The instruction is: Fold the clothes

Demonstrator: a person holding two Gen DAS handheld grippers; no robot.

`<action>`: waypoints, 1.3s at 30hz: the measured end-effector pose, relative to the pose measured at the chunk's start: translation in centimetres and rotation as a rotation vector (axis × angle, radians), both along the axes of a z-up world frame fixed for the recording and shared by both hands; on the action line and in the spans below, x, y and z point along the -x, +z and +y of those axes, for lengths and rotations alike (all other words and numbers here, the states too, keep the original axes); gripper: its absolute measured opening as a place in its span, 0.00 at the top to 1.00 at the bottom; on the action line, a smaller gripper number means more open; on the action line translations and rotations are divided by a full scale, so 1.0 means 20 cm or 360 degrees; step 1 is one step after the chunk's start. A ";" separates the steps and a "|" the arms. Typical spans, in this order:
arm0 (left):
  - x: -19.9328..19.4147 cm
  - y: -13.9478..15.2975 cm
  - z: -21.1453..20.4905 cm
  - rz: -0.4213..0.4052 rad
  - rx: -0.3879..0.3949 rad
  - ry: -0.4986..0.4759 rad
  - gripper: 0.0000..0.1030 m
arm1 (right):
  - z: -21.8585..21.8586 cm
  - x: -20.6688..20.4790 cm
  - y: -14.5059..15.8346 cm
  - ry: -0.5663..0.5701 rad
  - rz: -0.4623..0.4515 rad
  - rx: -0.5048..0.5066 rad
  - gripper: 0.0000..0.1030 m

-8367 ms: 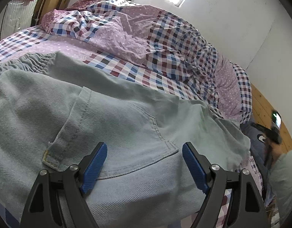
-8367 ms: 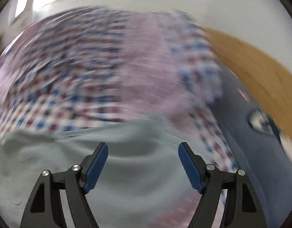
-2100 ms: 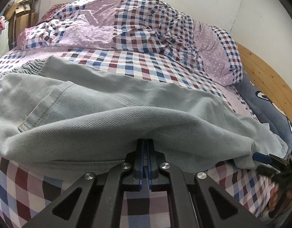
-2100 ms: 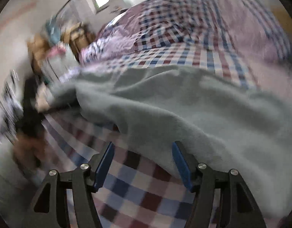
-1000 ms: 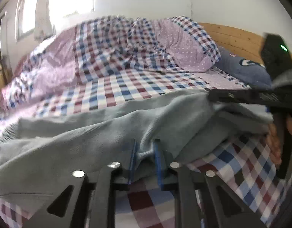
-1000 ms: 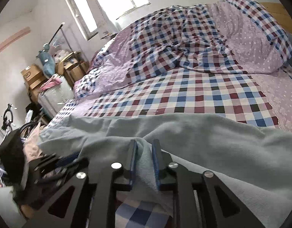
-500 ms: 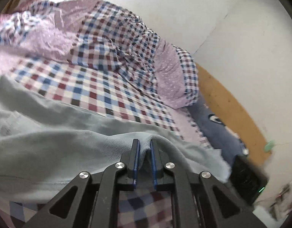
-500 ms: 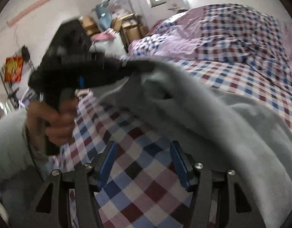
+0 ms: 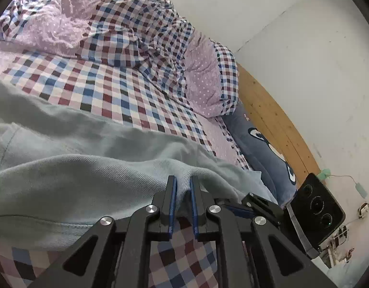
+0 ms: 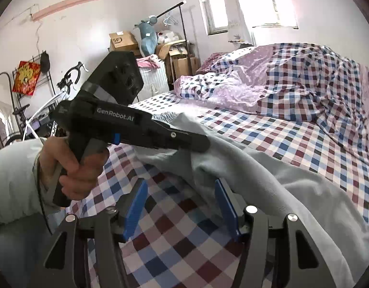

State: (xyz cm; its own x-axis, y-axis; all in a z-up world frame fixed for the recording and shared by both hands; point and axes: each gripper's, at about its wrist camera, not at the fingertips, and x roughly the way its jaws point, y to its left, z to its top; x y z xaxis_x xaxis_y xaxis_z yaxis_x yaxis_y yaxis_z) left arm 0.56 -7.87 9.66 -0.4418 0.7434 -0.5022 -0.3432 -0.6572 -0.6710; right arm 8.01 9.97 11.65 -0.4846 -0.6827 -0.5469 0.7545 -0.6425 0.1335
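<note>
A pale blue-grey denim garment lies across the checked bed sheet. My left gripper is shut on a raised fold of it, with cloth pinched between the blue pads. The right wrist view shows that same left gripper from the side, gripped by a hand, its tip buried in the garment. My right gripper stands open over the checked sheet. Nothing is between its fingers, and the garment's edge runs just past its right finger.
A crumpled checked and lilac quilt is heaped at the far side of the bed. A dark blue pillow lies against the wooden headboard. Beyond the bed stand cardboard boxes and a bicycle by the wall.
My right gripper has let go of the garment fold it pinched, opened, and swung to face the left gripper. The left gripper kept its grip and rolled, moving along the bed.
</note>
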 end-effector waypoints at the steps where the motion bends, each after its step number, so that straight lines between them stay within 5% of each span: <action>1: -0.01 0.00 0.00 -0.0009 -0.0003 -0.0006 0.90 | -0.02 0.01 -0.04 -0.0005 -0.0025 -0.0048 0.40; 12: -0.08 -0.12 0.02 -0.0179 0.0024 -0.0094 0.88 | -0.14 0.09 -0.17 -0.0112 -0.0057 -0.0063 0.40; 14: -0.08 -0.12 -0.03 -0.0192 0.0013 -0.0045 0.72 | -0.17 0.11 -0.19 -0.0108 -0.0063 -0.0084 0.40; 15: -0.09 -0.12 -0.06 -0.0199 0.0007 -0.0021 0.64 | -0.17 0.11 -0.20 -0.0114 -0.0067 -0.0097 0.43; 16: -0.09 -0.12 -0.08 -0.0205 0.0001 0.0004 0.49 | -0.17 0.12 -0.22 -0.0124 -0.0095 -0.0099 0.60; 17: -0.10 -0.12 -0.11 -0.0212 -0.0005 0.0028 0.41 | -0.16 0.14 -0.23 -0.0151 -0.0135 -0.0098 0.89; 22: -0.18 -0.04 -0.43 -0.0118 -0.0106 0.0353 0.37 | -0.12 0.05 -0.14 -0.0071 -0.0185 -0.0052 0.94; 28: -0.29 0.00 -0.93 -0.0094 -0.0083 0.0893 0.32 | -0.06 -0.20 -0.08 0.0048 -0.0275 -0.0027 0.94; 31: -0.33 -0.03 -1.10 -0.0133 -0.0023 0.1079 0.32 | -0.07 -0.22 -0.29 0.0049 -0.0459 -0.0181 0.95; 34: -0.33 -0.10 -1.17 -0.0204 0.0011 0.1079 0.32 | -0.08 -0.23 -0.41 0.0018 -0.0538 -0.0214 0.94; 36: -0.33 -0.12 -1.16 -0.0210 0.0125 0.1081 0.32 | -0.06 -0.23 -0.39 -0.0002 -0.0548 -0.0161 0.94; 39: -0.32 -0.10 -1.08 -0.0212 0.0474 0.1193 0.32 | -0.03 -0.23 -0.37 -0.0038 -0.0559 -0.0085 0.94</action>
